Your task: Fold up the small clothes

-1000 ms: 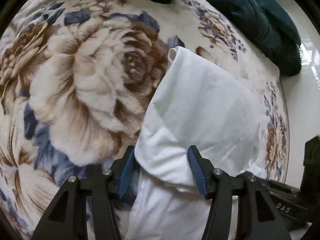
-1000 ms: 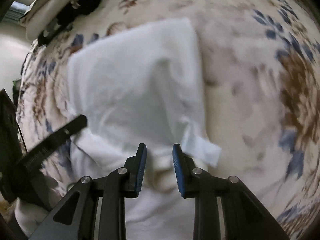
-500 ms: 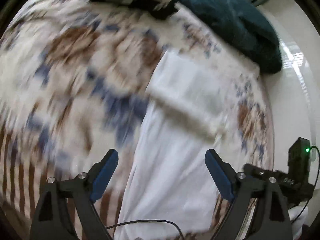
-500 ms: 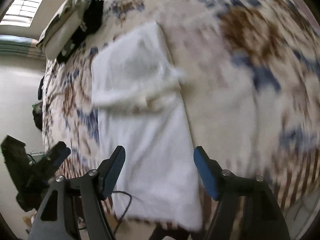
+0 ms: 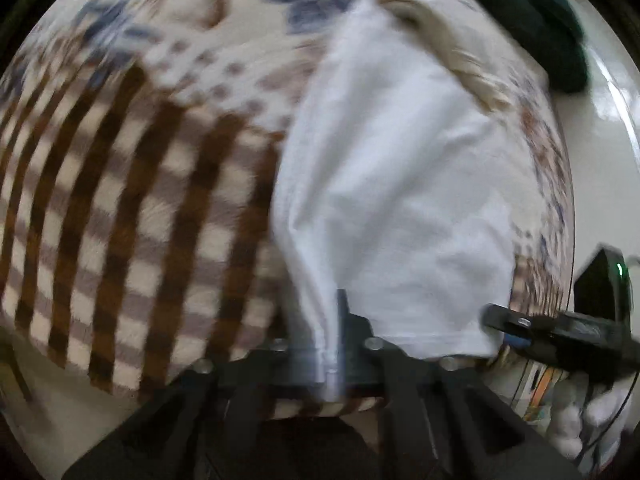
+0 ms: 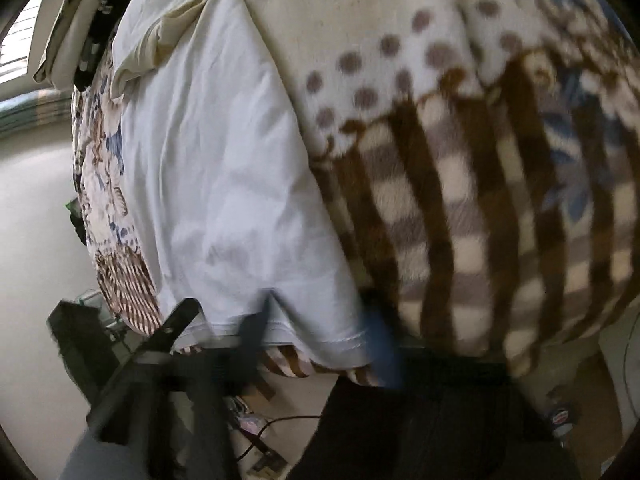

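A white garment [image 5: 392,184] lies lengthwise on a floral and brown-striped blanket [image 5: 132,216]; its far end is folded over. My left gripper [image 5: 326,340] is shut on the garment's near hem at its left corner. In the right wrist view the same garment [image 6: 224,184] runs up the frame. My right gripper [image 6: 320,332] straddles the near hem at its right corner; the jaws are blurred and stand apart around the cloth. The right gripper also shows in the left wrist view [image 5: 560,332].
A dark teal cloth [image 5: 536,20] lies at the far end of the bed. A pile of clothes [image 6: 84,32] lies at the far left in the right wrist view. The blanket's near edge [image 6: 460,344] hangs over pale floor with cables and clutter.
Both grippers let go of the folded far end, drew back to the near hem. The left has shut on the left corner; the right has come around the right corner.
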{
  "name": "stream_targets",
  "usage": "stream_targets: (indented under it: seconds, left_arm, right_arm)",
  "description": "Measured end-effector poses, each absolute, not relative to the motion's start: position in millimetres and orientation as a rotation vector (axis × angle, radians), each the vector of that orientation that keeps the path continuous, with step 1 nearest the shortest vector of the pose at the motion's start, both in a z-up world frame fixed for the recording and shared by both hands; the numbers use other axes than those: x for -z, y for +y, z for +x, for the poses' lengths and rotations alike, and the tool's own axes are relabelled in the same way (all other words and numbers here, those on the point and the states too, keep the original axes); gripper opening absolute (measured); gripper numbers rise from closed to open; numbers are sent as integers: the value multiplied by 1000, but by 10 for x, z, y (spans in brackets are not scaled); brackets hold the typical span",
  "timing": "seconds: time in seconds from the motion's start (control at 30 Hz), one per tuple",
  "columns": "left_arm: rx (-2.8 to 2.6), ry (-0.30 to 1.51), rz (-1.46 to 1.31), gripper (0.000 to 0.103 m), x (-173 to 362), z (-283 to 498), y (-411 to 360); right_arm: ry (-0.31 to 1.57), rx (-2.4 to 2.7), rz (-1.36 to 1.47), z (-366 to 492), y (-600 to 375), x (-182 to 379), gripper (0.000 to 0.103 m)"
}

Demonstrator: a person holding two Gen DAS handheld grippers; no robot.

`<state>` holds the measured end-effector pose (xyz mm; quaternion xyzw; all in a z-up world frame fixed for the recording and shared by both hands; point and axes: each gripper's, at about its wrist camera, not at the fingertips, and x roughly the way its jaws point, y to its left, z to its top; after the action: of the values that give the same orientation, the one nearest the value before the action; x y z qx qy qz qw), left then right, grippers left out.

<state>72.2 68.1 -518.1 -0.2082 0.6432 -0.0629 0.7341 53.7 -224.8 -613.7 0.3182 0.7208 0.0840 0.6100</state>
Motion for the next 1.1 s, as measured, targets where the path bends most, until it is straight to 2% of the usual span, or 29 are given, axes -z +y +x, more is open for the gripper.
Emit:
stream_targets:
  seconds: [0.1, 0.33, 0.53, 0.7, 0.77, 0.8, 0.87, 0.9, 1.0, 1.1]
  left_arm:
    - [177, 1352, -499, 5, 4930, 755, 643]
    - [225, 1186, -699, 5, 4278, 1313, 801]
    - [273, 1074, -795, 5, 4053, 2480, 921]
    - [283, 1089, -813, 8, 4232, 3596, 1012]
    - [278, 1143, -833, 22, 4405, 3923, 1080]
    - [292, 1155, -879, 33, 4470, 4022, 1165]
    - [303, 1127, -966, 53, 4502, 4045, 1327]
    - [305, 1111, -1020, 64, 4514, 4023, 1432]
    - [280, 1115, -1051, 65, 4576, 3948, 1601]
    - [242, 1174, -850, 65, 4630, 4002, 1514]
  right_arm:
    - [1615, -215, 746, 496, -2223, 6005, 6]
    - [1433, -311, 801, 854, -2266, 5272, 6]
    - [1292, -295, 822, 1839, -2392, 4885, 5]
    - [1176, -236, 812, 2897, -2455, 4806, 5]
    - [1193, -207, 849, 3336, -2491, 4939, 6]
    - [1209, -200, 878, 3472, -2550, 5001, 9]
    - [1220, -169, 898, 3601, -2601, 5070, 25]
    - [1212, -153, 892, 3604, -2616, 5066, 41]
    - [1215, -137, 846, 3564, -2620, 5095, 45]
    - [1261, -139, 814, 3562, -2591, 5247, 45]
